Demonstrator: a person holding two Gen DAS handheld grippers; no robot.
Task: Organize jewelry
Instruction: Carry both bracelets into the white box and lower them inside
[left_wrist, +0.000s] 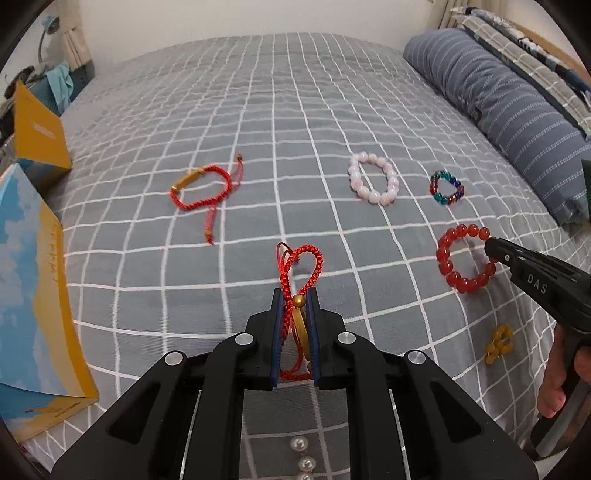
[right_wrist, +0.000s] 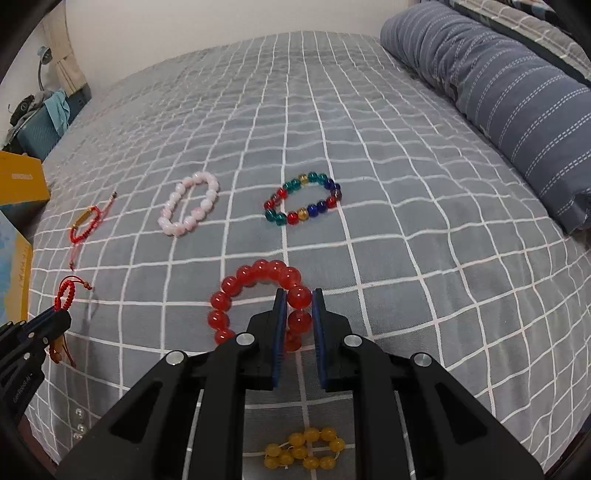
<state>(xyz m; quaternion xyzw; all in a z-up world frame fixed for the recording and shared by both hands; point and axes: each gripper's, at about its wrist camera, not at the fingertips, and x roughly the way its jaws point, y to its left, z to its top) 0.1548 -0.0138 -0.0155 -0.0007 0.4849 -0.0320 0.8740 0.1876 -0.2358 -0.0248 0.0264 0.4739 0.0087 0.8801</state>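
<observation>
We look along 2 handheld grippers over a bed covered by a grey checked bedspread (left_wrist: 258, 110), with jewelry spread across it. Our left gripper (left_wrist: 295, 295) is clenched on a red braided cord bracelet (left_wrist: 303, 266) with a gold bead; its loop sticks up past the fingertips, above the cover. Our right gripper (right_wrist: 298, 295) is clamped on a bead of a red bead bracelet (right_wrist: 258, 277), whose other beads curve out to the left on the bedspread. In the left view, a person's hand (left_wrist: 561, 384) grips that tool's handle at the right edge.

Beyond the grippers lie 3 more bracelets, each apart from the others: a second red cord bracelet (left_wrist: 201, 188) with a gold tube on the left, a pale pink bead bracelet (left_wrist: 373, 179) in the middle, and a multicoloured glass bead bracelet (right_wrist: 303, 199) on the right. A yellow bead bracelet (right_wrist: 304, 448) lies bunched up under the right gripper. A pearl strand (left_wrist: 303, 458) shows beneath the left gripper.

A blue and yellow box (left_wrist: 37, 295) sits at the bed's left edge. A striped blue pillow (right_wrist: 517, 92) lies along the right side.
</observation>
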